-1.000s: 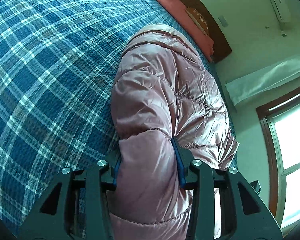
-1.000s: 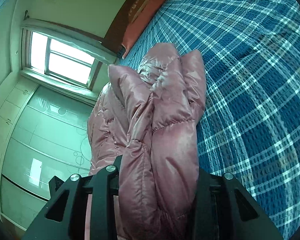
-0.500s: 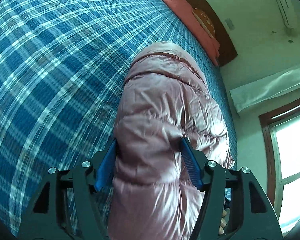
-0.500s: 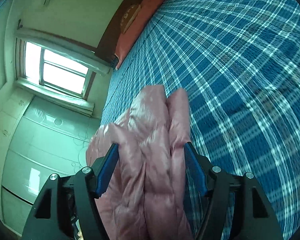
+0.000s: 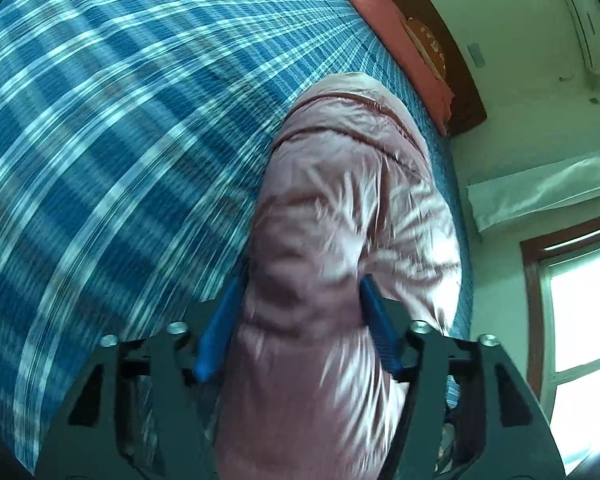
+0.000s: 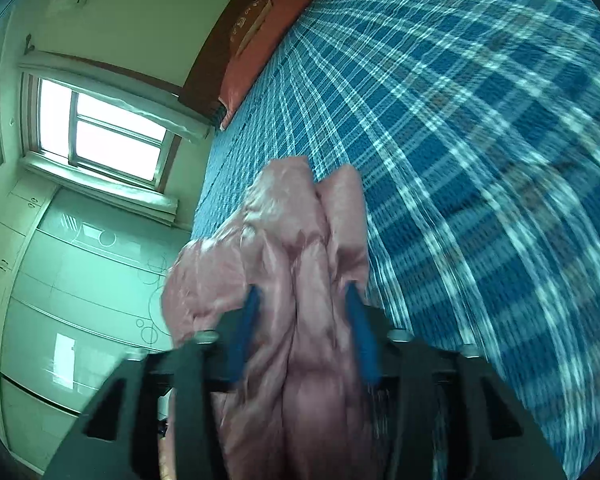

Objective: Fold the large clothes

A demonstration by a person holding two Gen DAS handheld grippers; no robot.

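Gripping pink jacket, both claws fwd, level

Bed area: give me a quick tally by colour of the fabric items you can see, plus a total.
Pink: 1, the puffer jacket, with the left gripper and the right gripper each clamping a fold.
Blue plaid: 1, the bedspread.
Coral: 1, the pillow by the headboard.
Total: 3
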